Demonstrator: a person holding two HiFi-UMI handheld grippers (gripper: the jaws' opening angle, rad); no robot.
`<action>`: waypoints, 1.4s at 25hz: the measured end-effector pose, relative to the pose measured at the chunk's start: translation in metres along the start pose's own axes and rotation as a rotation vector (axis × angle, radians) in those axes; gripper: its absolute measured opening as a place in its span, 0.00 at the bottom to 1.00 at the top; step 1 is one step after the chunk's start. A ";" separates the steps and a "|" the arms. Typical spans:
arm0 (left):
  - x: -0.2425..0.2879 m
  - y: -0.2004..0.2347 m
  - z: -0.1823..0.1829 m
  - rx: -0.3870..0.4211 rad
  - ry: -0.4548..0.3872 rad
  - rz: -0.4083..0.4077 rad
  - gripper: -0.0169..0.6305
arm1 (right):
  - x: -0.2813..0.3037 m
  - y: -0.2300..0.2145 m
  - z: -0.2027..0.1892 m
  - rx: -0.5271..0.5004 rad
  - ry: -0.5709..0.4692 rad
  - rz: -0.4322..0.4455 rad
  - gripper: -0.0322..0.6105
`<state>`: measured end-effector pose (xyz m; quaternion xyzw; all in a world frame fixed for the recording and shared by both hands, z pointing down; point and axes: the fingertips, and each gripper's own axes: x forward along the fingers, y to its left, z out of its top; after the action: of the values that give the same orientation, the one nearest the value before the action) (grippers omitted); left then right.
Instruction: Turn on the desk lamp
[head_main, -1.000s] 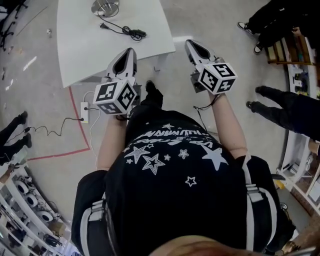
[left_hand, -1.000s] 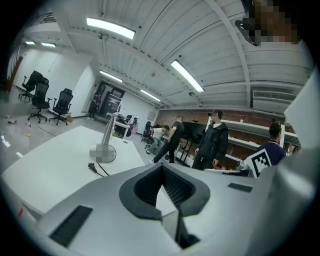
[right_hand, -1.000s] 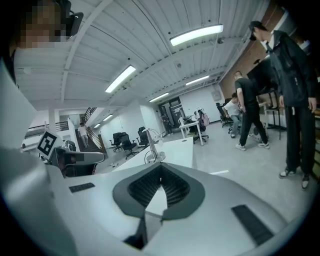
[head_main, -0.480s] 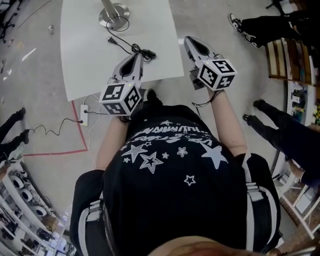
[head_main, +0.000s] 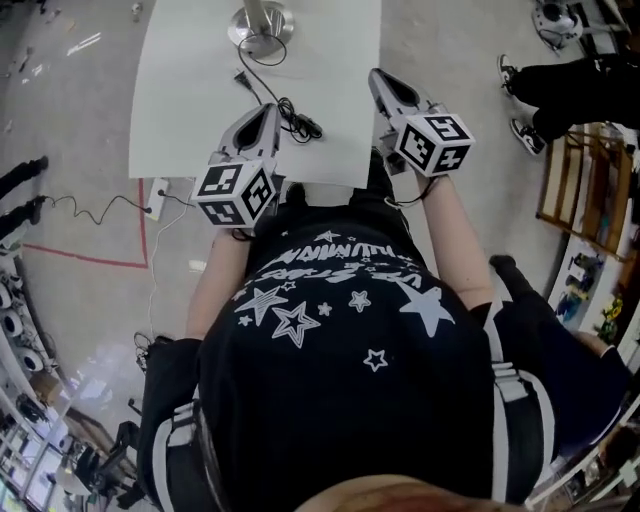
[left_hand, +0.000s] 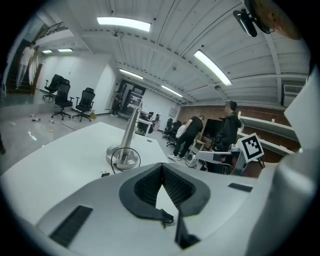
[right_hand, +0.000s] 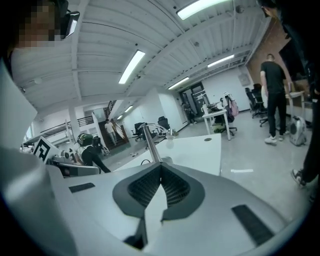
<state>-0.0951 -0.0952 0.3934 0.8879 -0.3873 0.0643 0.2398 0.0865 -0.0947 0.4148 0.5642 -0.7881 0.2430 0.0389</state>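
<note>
Desk lamp (head_main: 258, 25) on white table (head_main: 190, 110)

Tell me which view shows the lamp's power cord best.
The head view. It looks down on the whole power cord, from the lamp base across the white table to the coil and loose plug. The left gripper view shows only the loop round the base and the plug; the right gripper view barely a sliver.
</note>
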 end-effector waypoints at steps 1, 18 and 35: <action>0.001 0.002 0.001 -0.009 -0.013 0.036 0.04 | 0.009 -0.004 0.005 -0.012 0.013 0.036 0.06; -0.031 -0.010 -0.021 -0.169 -0.199 0.688 0.04 | 0.115 0.024 0.008 -0.234 0.306 0.697 0.06; -0.039 -0.015 -0.074 -0.299 -0.218 0.844 0.04 | 0.122 0.112 -0.016 -0.395 0.407 0.978 0.06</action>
<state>-0.1057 -0.0258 0.4411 0.6096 -0.7431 0.0062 0.2760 -0.0622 -0.1666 0.4318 0.0570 -0.9649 0.1845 0.1779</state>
